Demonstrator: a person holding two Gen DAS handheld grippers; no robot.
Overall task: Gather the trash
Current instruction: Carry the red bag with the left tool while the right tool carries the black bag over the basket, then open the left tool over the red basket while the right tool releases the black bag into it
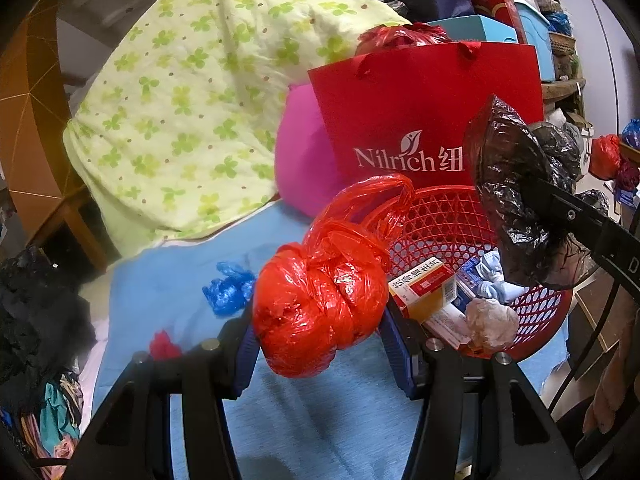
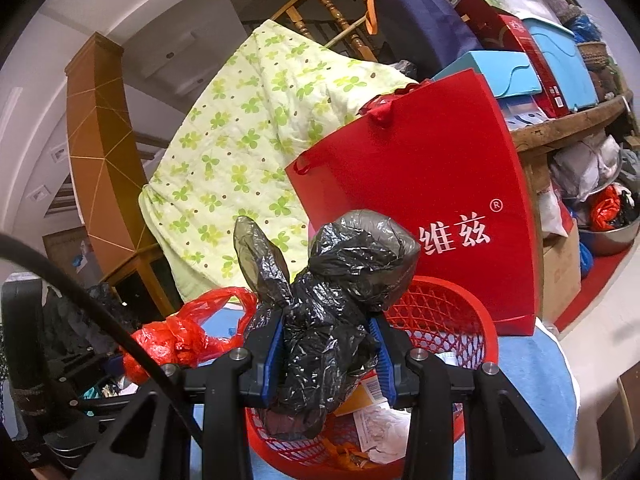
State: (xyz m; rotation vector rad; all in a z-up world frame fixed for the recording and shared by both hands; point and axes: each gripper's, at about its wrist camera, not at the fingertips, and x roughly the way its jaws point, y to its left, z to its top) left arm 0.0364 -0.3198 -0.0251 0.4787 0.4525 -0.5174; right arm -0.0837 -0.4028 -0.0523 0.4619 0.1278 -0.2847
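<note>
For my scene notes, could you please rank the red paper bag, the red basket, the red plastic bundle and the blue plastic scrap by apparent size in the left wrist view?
1. red paper bag
2. red basket, partly hidden
3. red plastic bundle, enlarged by nearness to the camera, so its place against the basket is unsure
4. blue plastic scrap

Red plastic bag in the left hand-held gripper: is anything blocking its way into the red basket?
Nothing visible blocks it. The red plastic bag hangs by the red basket rim, whose mouth is open. The black bag hangs over the far side.
</note>
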